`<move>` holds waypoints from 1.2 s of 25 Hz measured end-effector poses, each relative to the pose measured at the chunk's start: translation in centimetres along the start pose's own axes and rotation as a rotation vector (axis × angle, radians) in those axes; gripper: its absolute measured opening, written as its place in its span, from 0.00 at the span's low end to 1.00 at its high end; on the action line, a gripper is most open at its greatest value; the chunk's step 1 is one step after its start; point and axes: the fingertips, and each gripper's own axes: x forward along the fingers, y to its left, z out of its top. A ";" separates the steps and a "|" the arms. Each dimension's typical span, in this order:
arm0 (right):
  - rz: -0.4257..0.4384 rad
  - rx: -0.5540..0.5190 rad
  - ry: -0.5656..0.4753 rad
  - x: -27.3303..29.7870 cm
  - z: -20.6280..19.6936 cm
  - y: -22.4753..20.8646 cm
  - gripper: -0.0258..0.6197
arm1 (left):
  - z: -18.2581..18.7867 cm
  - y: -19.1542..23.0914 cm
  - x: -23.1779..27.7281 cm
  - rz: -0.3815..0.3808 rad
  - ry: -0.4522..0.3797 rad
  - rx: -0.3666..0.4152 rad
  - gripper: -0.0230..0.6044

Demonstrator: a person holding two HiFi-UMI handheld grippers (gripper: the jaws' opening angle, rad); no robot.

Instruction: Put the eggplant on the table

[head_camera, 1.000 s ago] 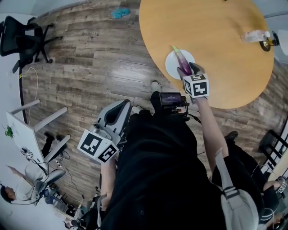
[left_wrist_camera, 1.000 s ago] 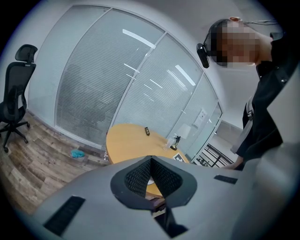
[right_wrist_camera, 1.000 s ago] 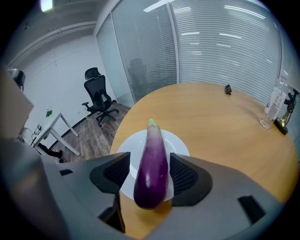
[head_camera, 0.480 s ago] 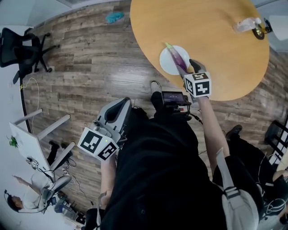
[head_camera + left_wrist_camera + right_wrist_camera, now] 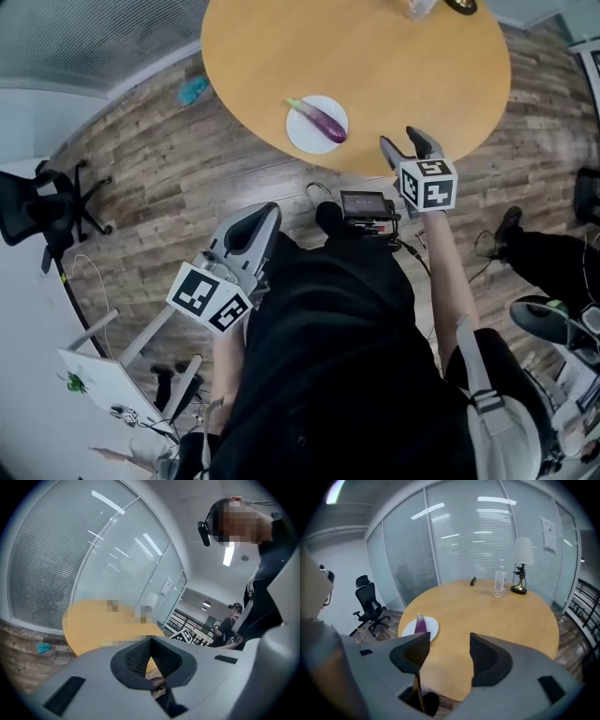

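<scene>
1. The right gripper had its two jaws wide apart with nothing between them. The right gripper view showed this best. It hung by the near edge of the table.
2. The one eggplant lay on the one white plate. The plate sat on the one round table, close to its edge.
3. A second ago the right gripper held the eggplant down at the plate. Now it had let go and pulled back, well apart from it.
4. The left gripper was low by the person's body, away from the table. Its jaws were pressed together on nothing.
5. Only the right gripper view showed one bottle and one lamp whole, at the far side of the table. The head view cut them off at its top edge.
6. One black chair stood on the wood floor. One small blue thing lay there too.
</scene>
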 end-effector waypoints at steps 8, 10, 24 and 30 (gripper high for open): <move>-0.183 0.126 -0.057 -8.0 -5.8 -0.3 0.43 | -1.8 -3.6 -1.3 -0.185 0.066 0.100 0.05; -0.201 0.148 -0.063 -9.9 -7.4 1.3 0.43 | -2.5 -4.6 -3.0 -0.210 0.070 0.112 0.05; -0.141 0.048 -0.084 -16.2 -13.7 22.2 0.42 | -11.9 -5.5 -15.8 -0.318 0.104 0.065 0.05; -0.139 0.018 -0.067 -19.7 -14.6 27.8 0.29 | -14.0 -6.5 -18.4 -0.388 0.112 0.036 0.05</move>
